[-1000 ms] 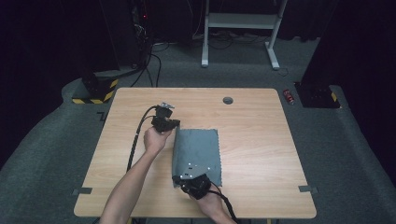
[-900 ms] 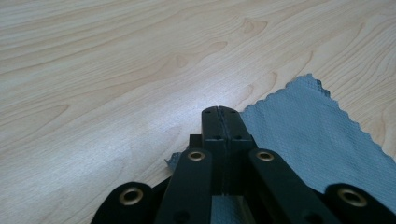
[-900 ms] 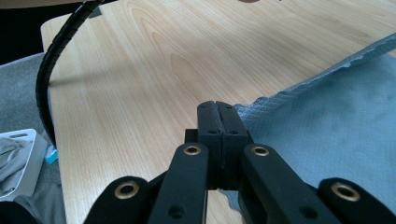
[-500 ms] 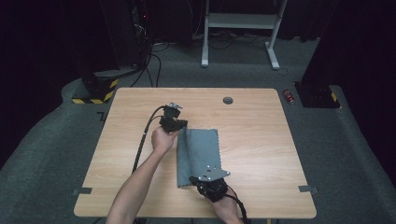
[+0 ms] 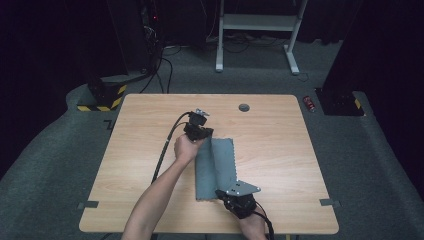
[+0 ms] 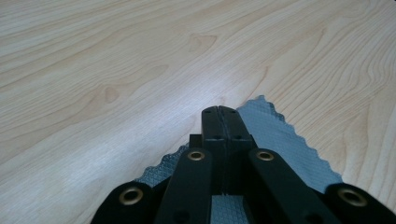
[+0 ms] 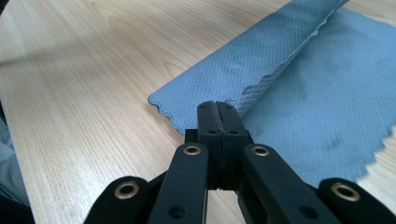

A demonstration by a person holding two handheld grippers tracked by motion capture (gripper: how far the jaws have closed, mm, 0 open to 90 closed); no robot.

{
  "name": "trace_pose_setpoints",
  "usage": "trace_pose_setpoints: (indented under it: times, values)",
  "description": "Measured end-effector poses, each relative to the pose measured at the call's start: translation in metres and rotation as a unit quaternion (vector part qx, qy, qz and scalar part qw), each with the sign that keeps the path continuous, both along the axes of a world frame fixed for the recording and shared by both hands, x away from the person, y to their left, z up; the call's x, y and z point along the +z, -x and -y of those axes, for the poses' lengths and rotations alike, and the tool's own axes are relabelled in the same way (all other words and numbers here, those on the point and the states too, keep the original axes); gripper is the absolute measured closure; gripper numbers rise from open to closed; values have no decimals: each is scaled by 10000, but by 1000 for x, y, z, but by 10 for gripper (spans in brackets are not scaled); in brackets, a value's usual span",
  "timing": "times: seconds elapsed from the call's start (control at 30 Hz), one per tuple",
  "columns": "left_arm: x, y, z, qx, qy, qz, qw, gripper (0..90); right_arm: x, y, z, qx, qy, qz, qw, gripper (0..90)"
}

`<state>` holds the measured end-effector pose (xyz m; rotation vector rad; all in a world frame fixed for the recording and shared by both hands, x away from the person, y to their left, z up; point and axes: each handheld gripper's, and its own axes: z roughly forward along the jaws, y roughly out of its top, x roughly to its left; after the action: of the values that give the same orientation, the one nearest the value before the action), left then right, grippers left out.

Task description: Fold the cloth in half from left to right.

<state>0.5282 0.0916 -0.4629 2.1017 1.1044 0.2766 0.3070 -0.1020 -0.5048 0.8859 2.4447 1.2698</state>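
Cloth: grey-blue cloth with a zigzag-cut edge, lying at the middle of the high view, slightly below centre, on the wooden surface; one long side is lifted and turned over the rest, so a raised fold runs from its upper end to its lower end.
Cloth texture: fine diamond weave on the turned-over part, smoother on the flat part, as the right gripper view shows.
Left gripper: left gripper at the upper end of the cloth, just above centre of the high view; in its own view the jaws are pressed together on a corner of the cloth, which spreads out to either side beneath them.
Right gripper: right gripper at the lower end of the cloth, lower centre of the high view, grey three-cornered plate on top; in its own view the jaws meet tightly at the scalloped edge where the fold begins, clamped on the cloth.
Hands: left hand and forearm come in from the lower left of the high view; right hand sits at the bottom edge.
Cable: black cable trails from the left gripper down the left of the forearm.
Surface: light wood, with a small round dark disc near its upper edge.
Surroundings: grey carpet around the surface, a white frame stand at top centre.
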Motion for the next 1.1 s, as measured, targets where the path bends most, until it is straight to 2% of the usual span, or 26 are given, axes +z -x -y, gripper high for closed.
trace_pose_setpoints:
  times: [0.73,1.07,1.1]
  values:
    - [-7,-6,38,-206,-4,-12,9998,900,-5,6,30,-413,-82,-48,9991,900]
    - [-12,-9,56,-316,-109,-24,9994,900,-9,6,40,-540,-70,-114,9984,900]
    - [-12,-9,58,-358,-173,-34,9992,900,-9,7,41,-557,-77,-135,9983,900]
